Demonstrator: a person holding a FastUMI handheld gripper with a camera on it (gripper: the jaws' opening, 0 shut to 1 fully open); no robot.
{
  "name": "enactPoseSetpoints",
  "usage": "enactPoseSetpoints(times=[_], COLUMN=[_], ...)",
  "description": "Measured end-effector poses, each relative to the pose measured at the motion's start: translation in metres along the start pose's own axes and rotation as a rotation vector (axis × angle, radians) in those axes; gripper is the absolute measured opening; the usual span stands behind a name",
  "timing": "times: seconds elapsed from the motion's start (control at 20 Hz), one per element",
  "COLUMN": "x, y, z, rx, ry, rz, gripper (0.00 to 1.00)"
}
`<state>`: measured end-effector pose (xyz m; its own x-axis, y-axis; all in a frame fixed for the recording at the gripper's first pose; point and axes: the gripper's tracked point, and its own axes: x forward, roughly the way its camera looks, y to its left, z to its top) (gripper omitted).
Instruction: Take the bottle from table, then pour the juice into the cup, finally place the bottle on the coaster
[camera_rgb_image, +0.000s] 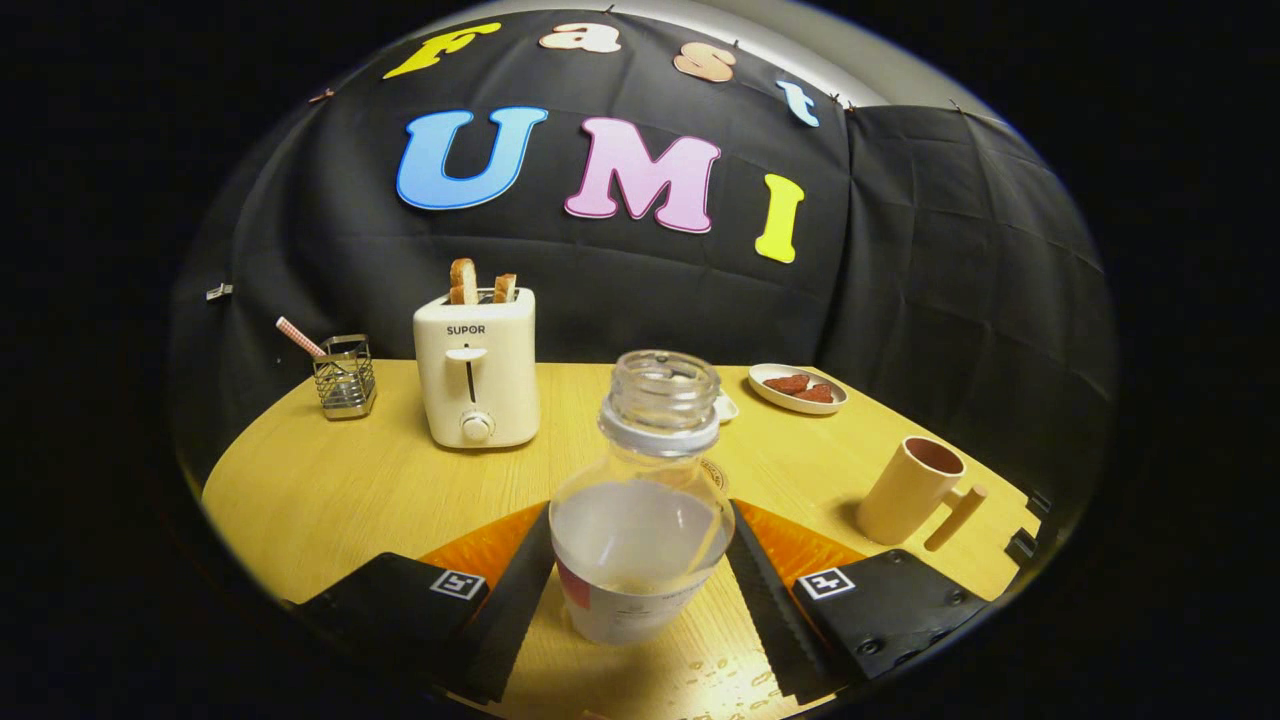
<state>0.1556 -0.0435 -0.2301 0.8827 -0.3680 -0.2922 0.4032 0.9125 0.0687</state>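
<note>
Gripping half-full uncapped bottle (640, 500), tool (640, 540) fingers pressing, cup (908, 490) nearby

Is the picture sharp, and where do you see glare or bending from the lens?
Gripper view: the bottle between the fingers is sharp; light glares on the table near the fingers; the fisheye bends the table's edge into a curve; the cup leans from the distortion and casts a soft shadow.

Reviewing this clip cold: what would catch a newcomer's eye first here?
The clear uncapped bottle, about half full of pale liquid, stands between the gripper fingers, which flank it closely; contact cannot be confirmed. Beyond it to the left stands a white toaster with two slices of toast up. A tan cup waits to the right of the bottle.
</note>
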Motion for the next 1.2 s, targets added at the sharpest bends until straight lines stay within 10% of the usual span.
enactPoseSetpoints(times=[1.2], x=[-0.016], y=[-0.018], z=[0.025], rx=[0.116], ry=[-0.039], rz=[-0.013], gripper=[0.76])
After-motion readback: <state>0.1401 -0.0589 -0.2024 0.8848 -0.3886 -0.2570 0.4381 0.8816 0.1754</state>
